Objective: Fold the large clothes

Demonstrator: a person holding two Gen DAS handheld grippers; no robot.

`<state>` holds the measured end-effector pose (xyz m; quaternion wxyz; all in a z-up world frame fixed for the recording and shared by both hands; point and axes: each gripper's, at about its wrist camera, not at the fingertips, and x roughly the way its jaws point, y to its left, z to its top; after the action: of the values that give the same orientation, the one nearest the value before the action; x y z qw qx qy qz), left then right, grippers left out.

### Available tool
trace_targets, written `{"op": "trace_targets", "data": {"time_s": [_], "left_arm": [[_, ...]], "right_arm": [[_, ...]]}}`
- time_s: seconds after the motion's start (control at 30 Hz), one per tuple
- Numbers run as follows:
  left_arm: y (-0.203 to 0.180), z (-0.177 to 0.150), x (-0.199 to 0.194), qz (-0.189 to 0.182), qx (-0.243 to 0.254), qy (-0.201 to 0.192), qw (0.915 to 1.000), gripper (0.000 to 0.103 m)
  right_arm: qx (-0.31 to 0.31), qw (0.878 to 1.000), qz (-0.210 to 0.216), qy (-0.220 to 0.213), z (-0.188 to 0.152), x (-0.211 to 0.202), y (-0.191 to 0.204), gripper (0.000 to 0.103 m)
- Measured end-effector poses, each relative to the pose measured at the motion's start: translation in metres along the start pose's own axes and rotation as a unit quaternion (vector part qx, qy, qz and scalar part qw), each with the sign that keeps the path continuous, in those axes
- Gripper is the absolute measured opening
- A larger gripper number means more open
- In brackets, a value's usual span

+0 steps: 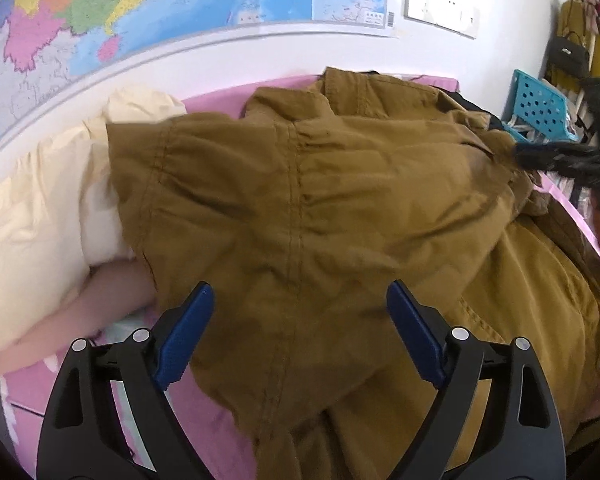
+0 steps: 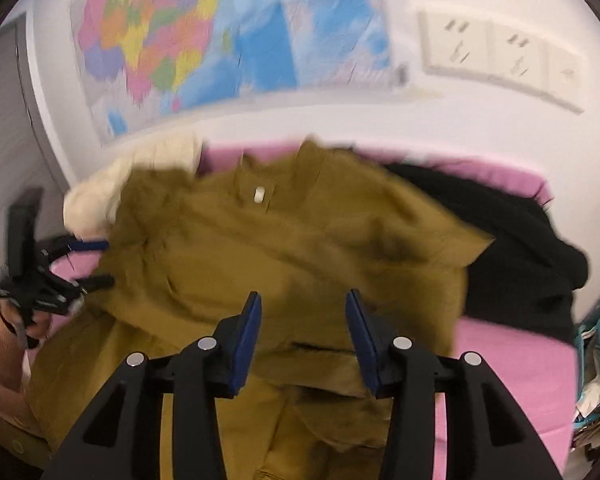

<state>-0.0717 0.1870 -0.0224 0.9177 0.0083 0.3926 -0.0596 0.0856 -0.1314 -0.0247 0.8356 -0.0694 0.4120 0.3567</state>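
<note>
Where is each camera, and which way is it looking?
Left wrist: rides on the left gripper, looking down and forward over the brown jacket toward the wall map; its own two blue-padded fingers stand open, and the right gripper shows at the right edge.
Right wrist: rides on the right gripper, facing the same way, blurred; its own open fingers show, plus the left gripper in a hand at the left.
Both share: jacket, pink bed, cream pillow, map, white sockets.

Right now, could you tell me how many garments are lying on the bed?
2: a brown jacket spread across the middle, and a black garment beyond its right edge. More may be hidden underneath.
</note>
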Motion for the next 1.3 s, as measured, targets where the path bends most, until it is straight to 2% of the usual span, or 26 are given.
{"op": "trace_targets", "data": {"time_s": [0.1,0.17,0.33,0.4,0.43,0.47,0.53,0.6,0.87,1.3], "left_arm": [[-0.001,-0.007,0.004,0.018,-0.001,0.009,0.9998,0.085],[-0.003,-0.009,0.006,0.025,0.002,0.009,0.9997,0.085],[-0.009,-0.008,0.006,0.05,0.012,0.014,0.9986,0.085],[-0.009,-0.008,0.003,0.055,0.009,0.012,0.9984,0.085],[-0.01,-0.009,0.0,0.056,0.008,0.011,0.9983,0.085],[-0.011,-0.009,-0.002,0.058,0.008,0.01,0.9982,0.085],[-0.015,-0.011,-0.007,0.064,0.012,0.008,0.9979,0.085],[-0.017,-0.012,-0.012,0.064,0.014,0.006,0.9979,0.085],[-0.021,-0.025,-0.028,0.081,0.014,0.01,0.9966,0.087],[0.008,-0.071,-0.068,0.066,-0.056,0.011,0.9962,0.087]], "right_arm": [[0.014,0.999,-0.009,0.039,-0.008,0.03,-0.008,0.033],[0.026,0.999,-0.01,0.045,-0.012,0.038,-0.015,0.025],[0.042,0.998,-0.005,0.041,-0.01,0.028,-0.017,0.027],[0.04,0.999,0.002,0.029,-0.01,0.016,-0.012,0.034],[0.037,0.999,0.007,0.025,-0.012,0.009,-0.01,0.042],[0.032,0.999,0.01,0.017,-0.014,0.003,-0.006,0.044],[0.02,1.0,0.014,0.013,-0.014,-0.003,0.003,0.044],[0.016,0.999,0.022,0.031,-0.018,-0.006,0.006,0.044],[0.035,0.997,0.018,0.06,-0.029,0.016,-0.002,0.039],[0.048,0.997,0.017,0.051,-0.032,0.006,-0.001,0.041]]}}
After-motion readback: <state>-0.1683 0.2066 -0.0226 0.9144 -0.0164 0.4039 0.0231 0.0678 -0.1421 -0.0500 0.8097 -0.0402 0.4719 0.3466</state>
